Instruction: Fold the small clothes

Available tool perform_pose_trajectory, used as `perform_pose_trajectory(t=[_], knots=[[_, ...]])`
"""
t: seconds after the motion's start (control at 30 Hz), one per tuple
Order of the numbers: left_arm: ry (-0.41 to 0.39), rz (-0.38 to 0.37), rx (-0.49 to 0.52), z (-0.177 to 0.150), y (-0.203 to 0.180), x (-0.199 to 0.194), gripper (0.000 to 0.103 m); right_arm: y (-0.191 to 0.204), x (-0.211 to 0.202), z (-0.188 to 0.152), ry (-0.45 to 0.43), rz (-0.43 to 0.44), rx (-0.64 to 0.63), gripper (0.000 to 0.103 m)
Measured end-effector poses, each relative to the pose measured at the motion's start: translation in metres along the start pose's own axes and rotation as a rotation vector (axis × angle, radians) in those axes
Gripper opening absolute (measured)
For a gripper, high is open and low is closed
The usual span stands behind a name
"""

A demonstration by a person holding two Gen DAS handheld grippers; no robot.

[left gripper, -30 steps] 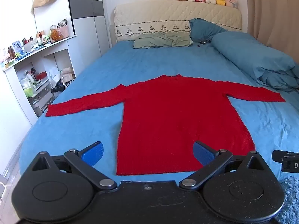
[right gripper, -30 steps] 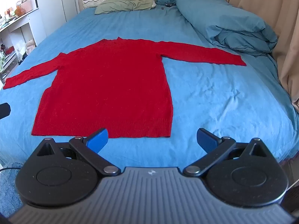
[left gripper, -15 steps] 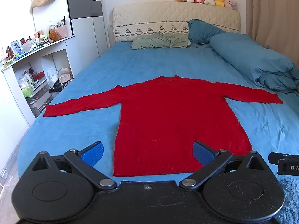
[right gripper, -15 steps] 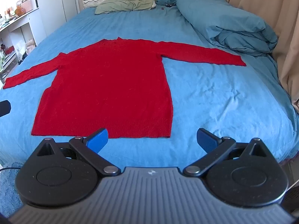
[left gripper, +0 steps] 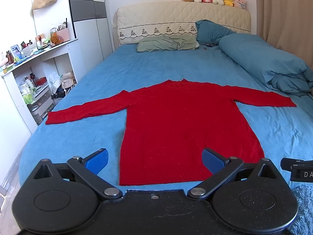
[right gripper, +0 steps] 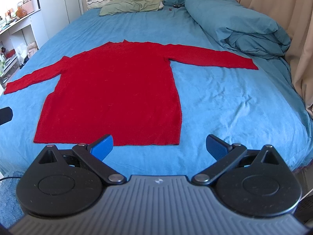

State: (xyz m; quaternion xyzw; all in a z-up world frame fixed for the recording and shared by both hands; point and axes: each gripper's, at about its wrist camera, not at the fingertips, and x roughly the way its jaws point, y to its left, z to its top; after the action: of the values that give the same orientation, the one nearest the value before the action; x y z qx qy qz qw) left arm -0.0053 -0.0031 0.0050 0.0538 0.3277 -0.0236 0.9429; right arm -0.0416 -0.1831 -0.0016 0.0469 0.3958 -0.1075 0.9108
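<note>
left gripper (left gripper: 154,162) spread wide, holding nothing, a shade closer to foot edge of bed (left gripper: 64,137) than a second ago; right gripper (right gripper: 159,145) likewise released, steady. no fold begun, approach only. red sweater (left gripper: 180,129) flat near foot edge, hem nearest, sleeves out toward side edges. farther: rolled duvet (right gripper: 240,25) by right sleeve cuff, may crowd fold. green pillow (left gripper: 168,43) at head edge, well apart.

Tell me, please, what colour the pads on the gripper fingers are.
Blue, with a fine ribbed texture; one of the pads shows best in the right wrist view, above the red sweater hem.
</note>
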Motion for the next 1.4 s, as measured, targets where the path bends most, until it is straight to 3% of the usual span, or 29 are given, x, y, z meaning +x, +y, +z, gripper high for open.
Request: perform_pose_trajectory(t=[1.4], knots=[[-0.005, 0.002, 0.003, -0.0002, -0.0025, -0.0027, 0.103, 0.0022, -0.0032, 0.0018, -0.007, 0.016, 0.0, 0.103]])
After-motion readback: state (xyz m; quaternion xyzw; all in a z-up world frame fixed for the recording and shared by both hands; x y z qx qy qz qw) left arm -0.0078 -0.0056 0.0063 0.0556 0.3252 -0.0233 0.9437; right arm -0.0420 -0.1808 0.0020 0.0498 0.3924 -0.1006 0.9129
